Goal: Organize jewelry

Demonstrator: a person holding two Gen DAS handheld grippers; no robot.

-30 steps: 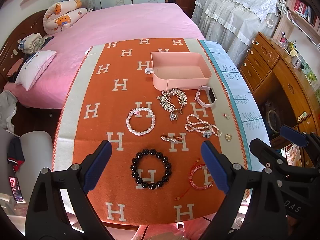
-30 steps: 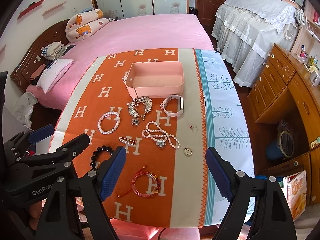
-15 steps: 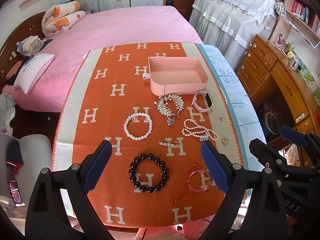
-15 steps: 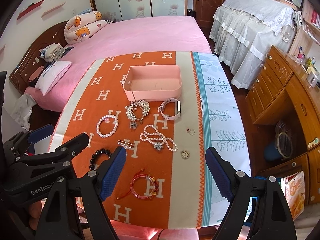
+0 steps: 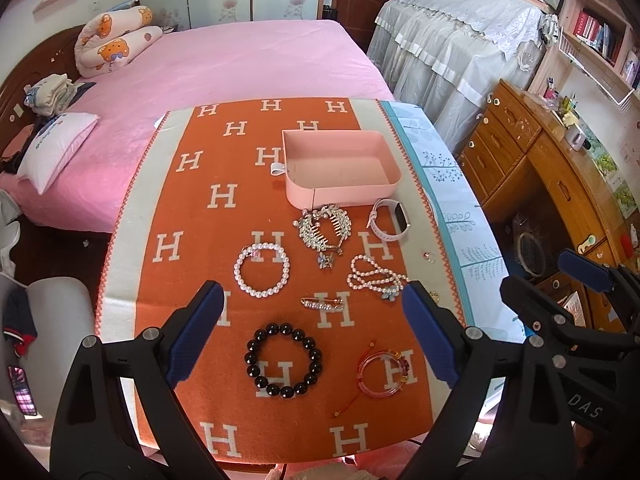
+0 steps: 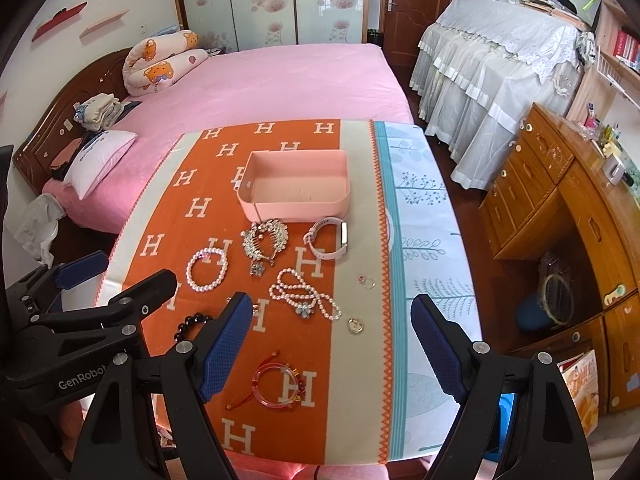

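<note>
Left wrist view: the left gripper (image 5: 312,336) hangs wide open over the black bead bracelet (image 5: 283,361) at lower centre; the right gripper (image 6: 332,344) is likewise spread, holding nothing. Above, the pink box (image 5: 340,168) sits empty. Tiny rings (image 6: 367,281), barely resolvable, may slip from such broad pads.

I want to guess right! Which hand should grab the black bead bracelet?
Probably the left. The black bead bracelet lies between the open left gripper fingers; the open right gripper sits over the red bracelet instead.
</note>
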